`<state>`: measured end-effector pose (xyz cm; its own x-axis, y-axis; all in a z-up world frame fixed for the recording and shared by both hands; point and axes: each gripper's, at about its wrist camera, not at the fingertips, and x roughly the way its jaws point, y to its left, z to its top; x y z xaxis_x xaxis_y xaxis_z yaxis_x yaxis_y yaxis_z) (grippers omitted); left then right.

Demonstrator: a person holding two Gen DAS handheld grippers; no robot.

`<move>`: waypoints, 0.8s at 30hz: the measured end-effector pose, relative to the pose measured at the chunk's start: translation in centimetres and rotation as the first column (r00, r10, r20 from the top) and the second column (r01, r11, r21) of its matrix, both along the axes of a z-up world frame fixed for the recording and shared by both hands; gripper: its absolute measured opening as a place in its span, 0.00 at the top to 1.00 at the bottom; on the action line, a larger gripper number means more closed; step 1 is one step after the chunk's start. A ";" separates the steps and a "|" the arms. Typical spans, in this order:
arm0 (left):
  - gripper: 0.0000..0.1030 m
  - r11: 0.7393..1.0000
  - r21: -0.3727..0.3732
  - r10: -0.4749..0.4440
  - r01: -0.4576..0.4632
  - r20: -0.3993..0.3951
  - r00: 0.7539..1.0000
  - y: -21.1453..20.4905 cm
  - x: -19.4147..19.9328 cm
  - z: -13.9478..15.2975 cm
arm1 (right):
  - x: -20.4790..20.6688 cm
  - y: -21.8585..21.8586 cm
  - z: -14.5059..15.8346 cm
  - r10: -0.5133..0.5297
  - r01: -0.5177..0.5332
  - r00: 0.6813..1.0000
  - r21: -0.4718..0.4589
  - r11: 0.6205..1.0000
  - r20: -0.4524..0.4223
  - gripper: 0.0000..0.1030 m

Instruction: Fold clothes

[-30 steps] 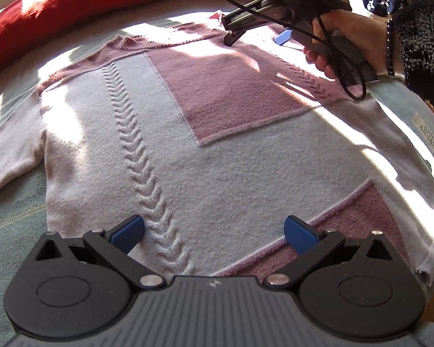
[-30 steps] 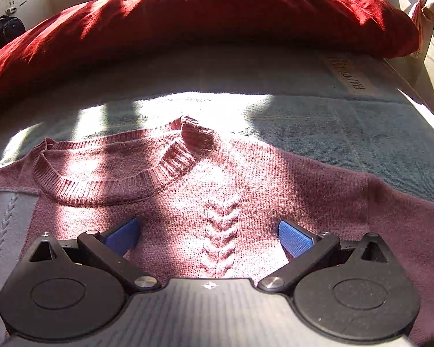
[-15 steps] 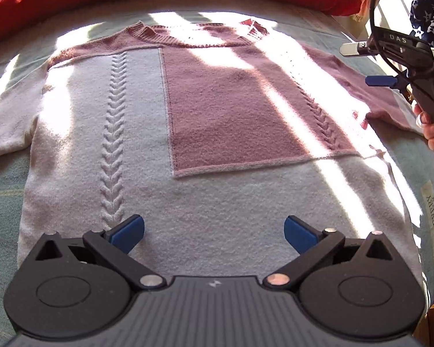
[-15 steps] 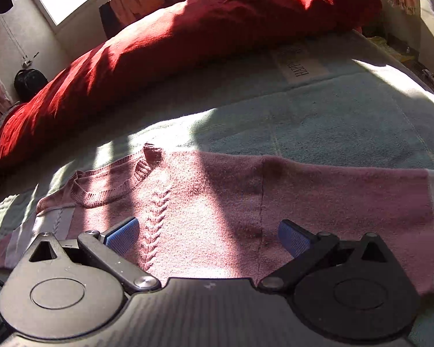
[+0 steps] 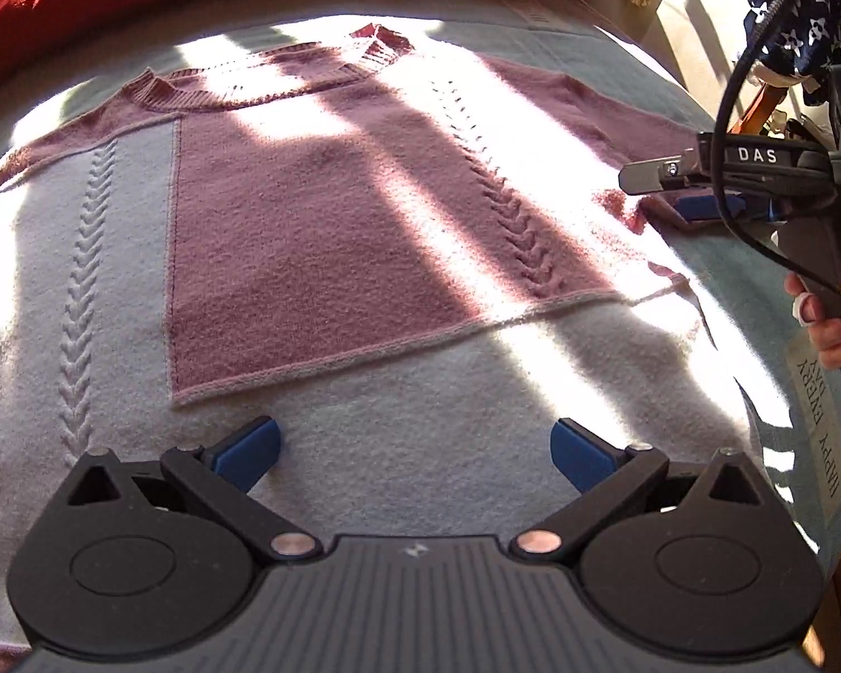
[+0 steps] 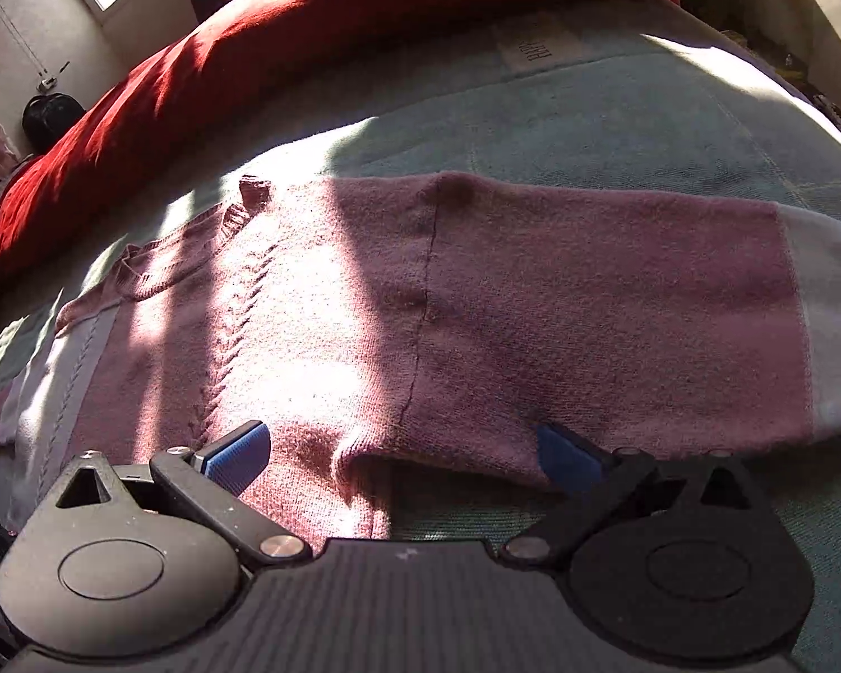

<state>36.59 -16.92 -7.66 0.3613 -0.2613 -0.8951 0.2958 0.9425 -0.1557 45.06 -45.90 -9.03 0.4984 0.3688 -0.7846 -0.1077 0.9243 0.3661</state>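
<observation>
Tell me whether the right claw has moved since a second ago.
Yes. The right claw has swung from the sweater's collar out to its right sleeve, seen against the sweater in both views.

Bed [image 6: 617,129] with pale green cover, printed label patches near its edges. Pink-and-white knit sweater [image 5: 319,258] lies spread flat on cover, 1 sleeve [image 6: 617,303] stretched sideways. Red duvet [image 6: 319,39] bunched beyond the sweater's collar.
</observation>
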 end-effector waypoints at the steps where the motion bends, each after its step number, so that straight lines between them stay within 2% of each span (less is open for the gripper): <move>1: 0.01 1.000 -0.001 0.002 -0.002 0.000 1.000 -0.1 0.1 0.0 | -0.1 -0.2 0.5 -0.005 0.005 1.000 0.002 1.000 -0.003 0.00; 6: 0.01 1.000 -0.011 0.010 -0.010 0.009 1.000 -0.7 0.4 0.1 | 0.7 -0.5 2.2 0.004 -0.005 0.998 0.027 1.000 0.056 0.00; 10: 0.01 1.000 -0.009 -0.010 0.011 0.009 1.000 -1.3 0.5 0.2 | 1.4 -0.2 0.5 0.001 0.000 1.000 0.013 1.000 -0.014 0.00; 12: 0.01 1.000 -0.004 -0.019 0.019 0.009 1.000 -1.3 0.4 0.2 | 0.8 -1.0 0.3 -0.011 0.011 1.000 0.009 1.000 -0.013 0.00; 14: 0.01 1.000 0.004 -0.012 0.012 0.005 1.000 -1.2 0.4 0.0 | 0.3 -2.2 1.4 -0.035 0.035 0.999 0.013 0.999 0.033 0.00; 16: 0.01 1.000 0.010 -0.010 0.010 -0.001 1.000 -1.3 0.4 -0.1 | 0.4 -4.5 2.1 -0.082 0.081 0.994 0.013 0.997 0.073 0.00; 20: 0.01 0.999 0.029 -0.039 0.040 -0.006 0.999 -1.9 0.6 -0.3 | 0.9 -9.8 0.8 -0.197 0.197 0.979 0.001 0.980 0.046 0.00; 24: 0.01 0.996 0.049 -0.073 0.073 -0.009 0.997 -2.3 0.5 -0.3 | -0.3 -15.3 0.0 -0.332 0.332 0.943 -0.005 0.943 0.015 0.00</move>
